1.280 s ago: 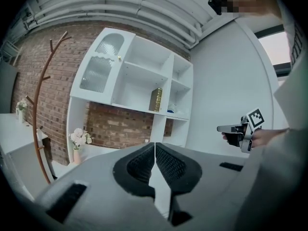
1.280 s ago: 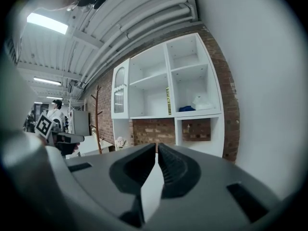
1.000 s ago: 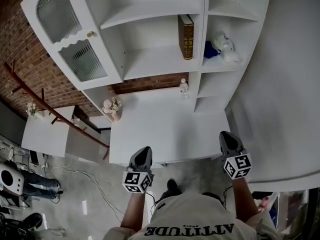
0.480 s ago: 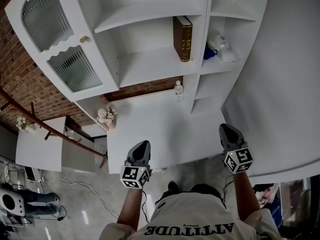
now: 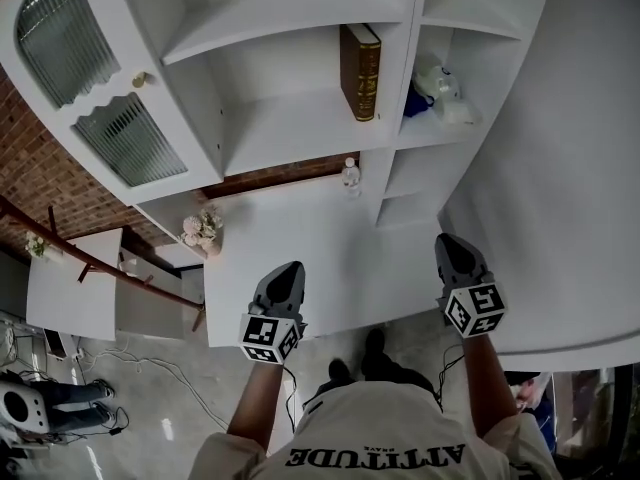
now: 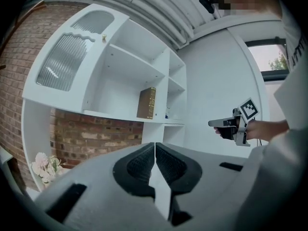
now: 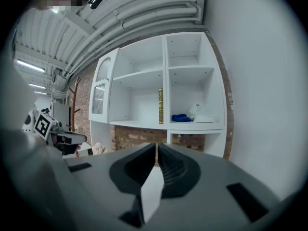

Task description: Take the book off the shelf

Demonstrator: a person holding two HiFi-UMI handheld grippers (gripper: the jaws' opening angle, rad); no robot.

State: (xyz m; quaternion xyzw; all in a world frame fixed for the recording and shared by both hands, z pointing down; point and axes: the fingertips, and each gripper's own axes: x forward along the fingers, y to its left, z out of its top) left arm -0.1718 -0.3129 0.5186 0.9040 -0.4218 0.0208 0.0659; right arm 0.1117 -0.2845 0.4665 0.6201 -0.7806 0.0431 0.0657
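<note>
Well clear of the shelf, left tongs and right tongs are closed, empty; book hugs its divider.

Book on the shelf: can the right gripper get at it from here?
Likely yes: the book stands upright at the open shelf front, nothing before it. The right gripper is well short, fingers shut.

The book is a thick brown hardback with gold ornament down its spine. It stands upright on the white shelf, at the right end of a wide compartment just beside the divider, spine facing outward.
</note>
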